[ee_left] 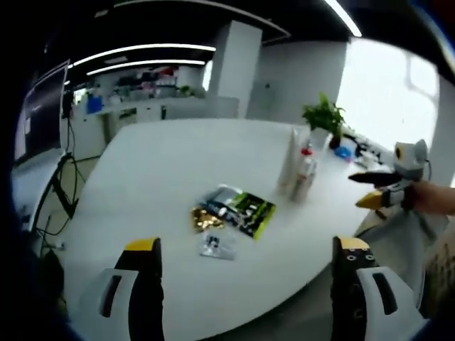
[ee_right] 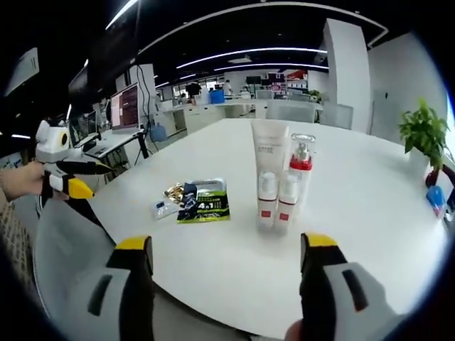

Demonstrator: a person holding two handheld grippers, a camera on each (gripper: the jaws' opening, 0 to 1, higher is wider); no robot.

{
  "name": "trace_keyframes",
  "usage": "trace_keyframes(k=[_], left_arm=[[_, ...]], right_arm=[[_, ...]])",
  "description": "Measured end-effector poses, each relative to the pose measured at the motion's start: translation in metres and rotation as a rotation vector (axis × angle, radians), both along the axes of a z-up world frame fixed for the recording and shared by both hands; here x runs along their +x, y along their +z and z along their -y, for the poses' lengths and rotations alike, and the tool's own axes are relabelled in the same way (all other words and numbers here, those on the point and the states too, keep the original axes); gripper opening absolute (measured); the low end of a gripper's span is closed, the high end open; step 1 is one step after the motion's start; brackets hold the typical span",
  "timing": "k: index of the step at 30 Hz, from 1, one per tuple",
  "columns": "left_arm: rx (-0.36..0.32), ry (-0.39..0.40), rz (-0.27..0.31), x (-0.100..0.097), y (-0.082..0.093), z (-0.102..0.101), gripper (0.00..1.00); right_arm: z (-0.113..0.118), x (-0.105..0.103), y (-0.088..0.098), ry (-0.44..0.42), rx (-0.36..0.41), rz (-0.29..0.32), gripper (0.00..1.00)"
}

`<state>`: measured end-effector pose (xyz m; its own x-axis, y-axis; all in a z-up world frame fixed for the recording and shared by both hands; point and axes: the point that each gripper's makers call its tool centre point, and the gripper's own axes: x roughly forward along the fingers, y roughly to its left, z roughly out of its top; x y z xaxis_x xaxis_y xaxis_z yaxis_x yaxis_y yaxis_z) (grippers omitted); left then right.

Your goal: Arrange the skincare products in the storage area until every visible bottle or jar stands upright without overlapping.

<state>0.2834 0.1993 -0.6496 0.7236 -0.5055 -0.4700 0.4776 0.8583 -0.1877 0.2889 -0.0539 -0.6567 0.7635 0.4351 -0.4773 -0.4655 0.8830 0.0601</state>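
A cluster of skincare products stands upright on the white table (ee_right: 370,213): a tall white tube (ee_right: 269,150), a clear-capped pump bottle with a red collar (ee_right: 301,165), and two small white bottles with red bands (ee_right: 266,200) in front. In the left gripper view the same cluster (ee_left: 299,169) is at the far right of the table. Flat sachets (ee_right: 202,202) (ee_left: 236,209) lie on the table, overlapping one another. My right gripper (ee_right: 227,241) is open and short of the bottles. My left gripper (ee_left: 247,245) is open, holding nothing, near the table edge.
A potted plant (ee_left: 323,114) (ee_right: 424,128) stands at the table's far side, with a small blue object (ee_right: 435,199) near it. Each gripper shows in the other's view, held by a hand: the right gripper (ee_left: 373,190) and the left gripper (ee_right: 82,177). Office desks and monitors lie beyond.
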Motion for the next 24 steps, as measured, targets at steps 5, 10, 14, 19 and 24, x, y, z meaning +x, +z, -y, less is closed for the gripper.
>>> trace_keyframes(k=[5, 10, 14, 19, 24], left_arm=[[0.028, 0.016, 0.021, -0.005, 0.005, -0.005, 0.97], [0.020, 0.070, 0.052, -0.009, 0.008, -0.014, 0.97], [0.020, 0.092, 0.063, -0.007, 0.006, -0.018, 0.97], [0.027, 0.088, 0.070, -0.007, 0.003, -0.018, 0.97], [0.033, 0.096, 0.077, -0.009, 0.002, -0.022, 0.94]], right_arm=[[0.000, 0.000, -0.002, 0.000, 0.007, -0.009, 0.89], [-0.002, -0.003, -0.005, 0.014, -0.006, -0.014, 0.91], [-0.003, -0.004, -0.008, 0.020, 0.001, -0.034, 0.93], [-0.004, -0.004, -0.011, 0.021, -0.004, -0.050, 0.94], [-0.009, -0.006, -0.014, 0.051, -0.017, -0.068, 0.94]])
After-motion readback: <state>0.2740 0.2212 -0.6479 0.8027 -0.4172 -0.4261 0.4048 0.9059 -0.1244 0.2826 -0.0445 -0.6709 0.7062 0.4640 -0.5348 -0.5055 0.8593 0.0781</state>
